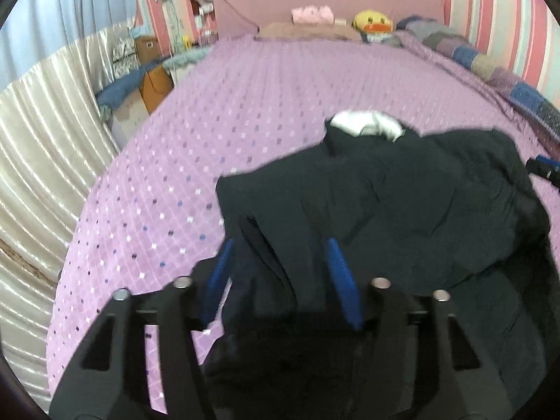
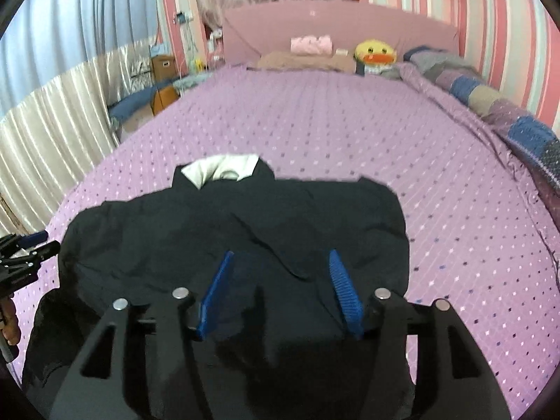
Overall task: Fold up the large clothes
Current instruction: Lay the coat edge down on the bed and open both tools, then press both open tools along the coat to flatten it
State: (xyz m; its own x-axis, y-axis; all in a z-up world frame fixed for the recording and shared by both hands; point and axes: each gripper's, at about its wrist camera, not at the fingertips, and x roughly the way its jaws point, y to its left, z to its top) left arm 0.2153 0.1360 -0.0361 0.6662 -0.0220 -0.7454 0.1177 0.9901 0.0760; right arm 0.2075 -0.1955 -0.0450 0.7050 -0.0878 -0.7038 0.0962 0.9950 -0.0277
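A large dark jacket (image 1: 385,203) with a white inner collar (image 1: 367,124) lies crumpled on the purple dotted bedspread (image 1: 227,122). My left gripper (image 1: 280,241) is over its near left part. The blue pads (image 1: 220,273) stand apart, and a loose ridge of cloth rises between them unpressed. In the right wrist view the same jacket (image 2: 227,231) spreads across the bedspread (image 2: 350,133), collar (image 2: 224,168) at the far side. My right gripper (image 2: 280,252) hovers open over its near right part. Each gripper shows at the edge of the other's view: right (image 1: 542,169), left (image 2: 28,248).
A pink headboard (image 2: 332,31) stands at the far end, with a yellow duck plush (image 2: 376,52) and a pink item (image 2: 311,44) in front. A patchwork quilt (image 2: 507,115) runs along the right edge. Cardboard boxes (image 1: 154,84) and curtains (image 1: 45,133) are on the left.
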